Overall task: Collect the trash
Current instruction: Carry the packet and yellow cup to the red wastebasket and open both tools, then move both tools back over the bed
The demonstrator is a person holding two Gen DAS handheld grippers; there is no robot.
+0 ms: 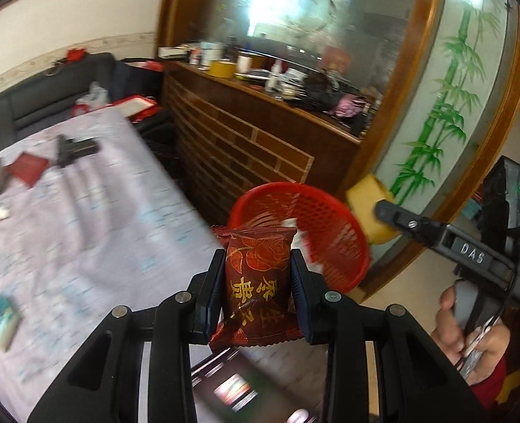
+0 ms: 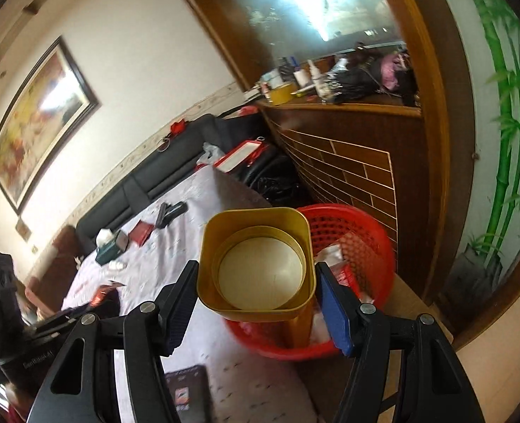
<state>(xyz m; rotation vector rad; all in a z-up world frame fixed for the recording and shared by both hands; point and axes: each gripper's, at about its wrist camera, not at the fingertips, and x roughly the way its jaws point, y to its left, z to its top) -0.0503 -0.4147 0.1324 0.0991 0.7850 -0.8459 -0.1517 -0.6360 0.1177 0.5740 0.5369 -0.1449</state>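
The left gripper [image 1: 256,278] squeezes a red snack bag [image 1: 258,282] at the middle, just before the red basket [image 1: 334,218]. It looks soft and light. The right gripper [image 2: 256,285] clamps a gold tin [image 2: 256,268] by its sides, over the basket; it looks stiff and slippery.

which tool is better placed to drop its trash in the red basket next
Right. The right tool already holds the gold tin at the red basket's rim; the left tool and its red snack packet sit farther back.

Red wrapper [image 1: 258,282], gold tin [image 2: 260,268] (upright).
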